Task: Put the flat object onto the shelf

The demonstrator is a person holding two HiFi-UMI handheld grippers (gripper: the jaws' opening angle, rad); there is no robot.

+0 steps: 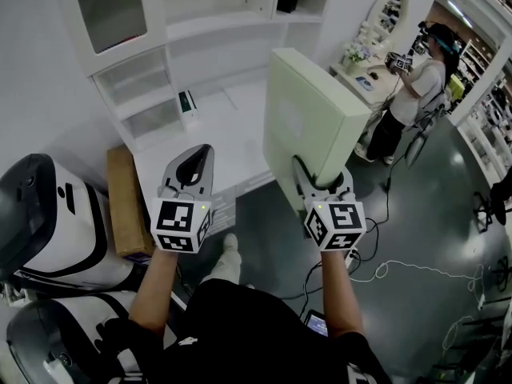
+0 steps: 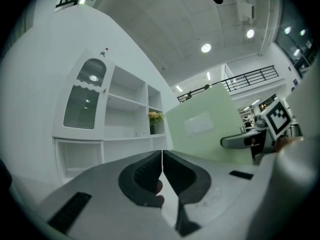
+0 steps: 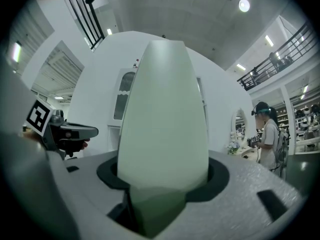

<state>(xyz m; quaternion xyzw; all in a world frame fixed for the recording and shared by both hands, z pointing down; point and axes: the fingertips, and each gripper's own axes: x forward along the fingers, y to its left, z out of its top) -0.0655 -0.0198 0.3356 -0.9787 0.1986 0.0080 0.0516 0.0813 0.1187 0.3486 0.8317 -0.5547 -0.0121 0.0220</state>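
The flat object is a pale green flat box (image 1: 308, 114), held upright on its edge in front of the white shelf unit (image 1: 160, 70). My right gripper (image 1: 322, 184) is shut on its lower edge. In the right gripper view the box (image 3: 164, 124) fills the space between the jaws and hides most of the shelf. My left gripper (image 1: 196, 160) hovers to the left of the box, shut, with nothing in it. In the left gripper view its tips (image 2: 162, 155) meet, the box (image 2: 205, 129) stands at the right and the shelf (image 2: 125, 114) lies ahead.
A brown carton (image 1: 128, 202) stands by the shelf's left foot, next to a white and black machine (image 1: 48, 222). A small box (image 1: 188, 106) sits on a low shelf board. A person (image 1: 412, 94) stands at the far right by a mirror table (image 1: 376, 46). Cables (image 1: 400, 270) lie on the floor.
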